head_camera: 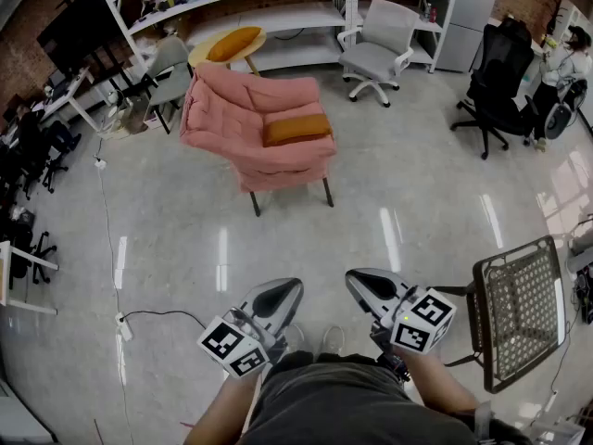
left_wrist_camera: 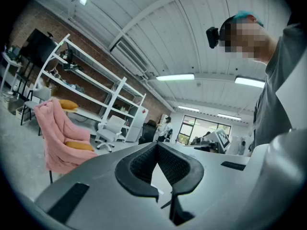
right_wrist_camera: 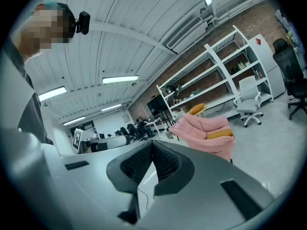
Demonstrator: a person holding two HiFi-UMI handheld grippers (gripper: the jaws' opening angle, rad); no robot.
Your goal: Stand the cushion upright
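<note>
While the person holds both tools low in front of the body, the left gripper (head_camera: 278,299) and the right gripper (head_camera: 369,288) are side by side at 6 o'clock in the head view. Each of the two has its jaws closed together at the tips, with nothing between them. At 3 o'clock from the right gripper, near it, stands one perforated black chair (head_camera: 519,309). At 9 o'clock from the left gripper, one white power strip (head_camera: 123,327) lies with its cable on the glossy grey floor (head_camera: 389,202). Further away, at about 11 o'clock from the grippers and well apart from them, stands one pink armchair (head_camera: 243,109). The orange cushion (head_camera: 296,129) lies flat on its seat, toward the 3 o'clock side, and is not upright. There are two orange cushions in all: the other cushion (head_camera: 233,44) lies on one round table (head_camera: 206,56), at 12 o'clock behind the armchair. At 1 o'clock from the armchair is one white office chair (head_camera: 375,49), and at 3 o'clock one black office chair (head_camera: 496,82), with one person (head_camera: 567,63) just beyond it. The white shelves (head_camera: 278,7) run along the far wall.
</note>
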